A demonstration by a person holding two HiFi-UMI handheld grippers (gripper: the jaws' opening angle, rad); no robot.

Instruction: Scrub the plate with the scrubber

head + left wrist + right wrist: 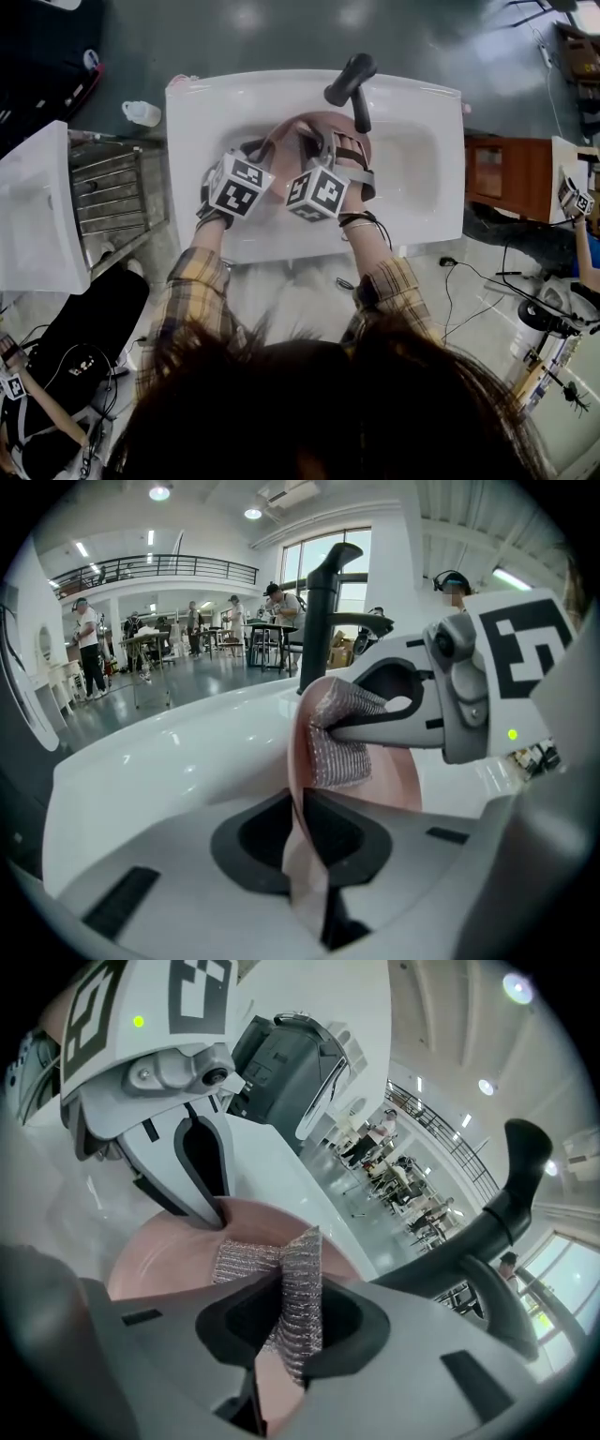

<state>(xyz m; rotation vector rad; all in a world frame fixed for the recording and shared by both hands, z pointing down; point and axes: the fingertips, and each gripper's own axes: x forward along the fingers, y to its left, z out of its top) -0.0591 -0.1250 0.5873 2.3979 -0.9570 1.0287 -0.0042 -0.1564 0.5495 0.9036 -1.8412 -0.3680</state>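
Note:
A pink plate (311, 126) stands tilted in the white sink (202, 112), below the black faucet (349, 80). My left gripper (302, 803) is shut on the plate's rim (298, 761), holding it on edge. My right gripper (286, 1307) is shut on a silver mesh scrubber (300, 1283) and presses it flat against the plate's face (164, 1251). In the left gripper view the scrubber (339, 738) sits on the plate just past my jaws, pinched by the right gripper (323, 731). In the right gripper view the left gripper (211, 1213) clamps the plate's far edge.
A metal dish rack (112, 192) stands left of the sink, with a small white bottle (141, 112) behind it. A wooden cabinet (511, 173) is at the right. The faucet (323, 621) rises close behind the plate. People stand around in the hall behind.

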